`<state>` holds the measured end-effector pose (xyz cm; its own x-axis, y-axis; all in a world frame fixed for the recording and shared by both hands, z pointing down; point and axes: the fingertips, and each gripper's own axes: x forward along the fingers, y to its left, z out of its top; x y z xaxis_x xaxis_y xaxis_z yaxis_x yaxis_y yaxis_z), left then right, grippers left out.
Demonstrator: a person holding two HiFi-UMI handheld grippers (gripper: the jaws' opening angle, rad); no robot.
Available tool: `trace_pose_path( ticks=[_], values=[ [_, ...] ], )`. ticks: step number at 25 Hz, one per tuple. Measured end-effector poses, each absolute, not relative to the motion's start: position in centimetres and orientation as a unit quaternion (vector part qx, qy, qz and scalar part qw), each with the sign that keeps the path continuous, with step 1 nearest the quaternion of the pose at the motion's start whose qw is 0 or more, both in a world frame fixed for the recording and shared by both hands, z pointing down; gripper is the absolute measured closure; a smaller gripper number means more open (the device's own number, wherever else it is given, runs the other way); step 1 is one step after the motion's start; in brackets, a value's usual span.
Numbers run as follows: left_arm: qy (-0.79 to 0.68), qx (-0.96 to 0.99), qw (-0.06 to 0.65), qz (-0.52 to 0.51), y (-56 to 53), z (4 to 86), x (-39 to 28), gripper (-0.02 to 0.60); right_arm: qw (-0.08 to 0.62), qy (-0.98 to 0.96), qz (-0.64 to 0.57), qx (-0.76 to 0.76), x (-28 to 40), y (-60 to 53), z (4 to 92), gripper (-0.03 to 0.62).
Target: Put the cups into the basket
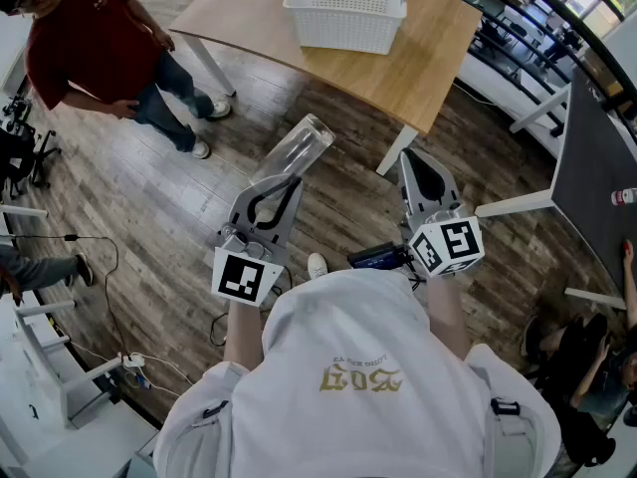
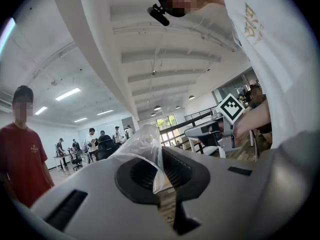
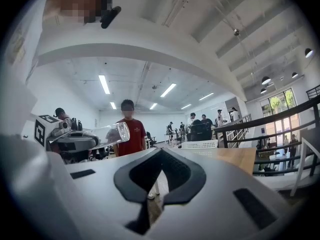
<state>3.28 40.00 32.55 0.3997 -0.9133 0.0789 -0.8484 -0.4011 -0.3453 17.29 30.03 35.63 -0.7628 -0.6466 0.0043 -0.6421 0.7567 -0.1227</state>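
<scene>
A clear plastic cup (image 1: 295,149) sticks out from my left gripper (image 1: 288,178), which is shut on its wall. In the left gripper view the cup (image 2: 140,143) rises between the closed jaws. From the right gripper view the same cup (image 3: 104,133) shows at the left, held level. My right gripper (image 1: 419,163) is shut with nothing in it, beside the left one and above the wooden floor. The white basket (image 1: 347,8) stands on the wooden table (image 1: 418,58) ahead; it also shows small in the right gripper view as the basket (image 3: 199,144).
A person in a red shirt (image 1: 85,38) stands at the left of the table. A dark table (image 1: 597,177) with a bottle (image 1: 624,197) is at the right. White furniture (image 1: 40,376) and cables lie at the lower left.
</scene>
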Motion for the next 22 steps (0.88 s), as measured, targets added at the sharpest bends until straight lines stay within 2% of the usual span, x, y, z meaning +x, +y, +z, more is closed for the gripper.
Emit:
trace_pose_path(
  ticks=[22],
  values=[
    [0.576, -0.801, 0.100, -0.131, 40.4, 31.9, 6.9, 0.555, 0.049, 0.939, -0.063, -0.336, 22.1, 29.6, 34.7, 0.582]
  ],
)
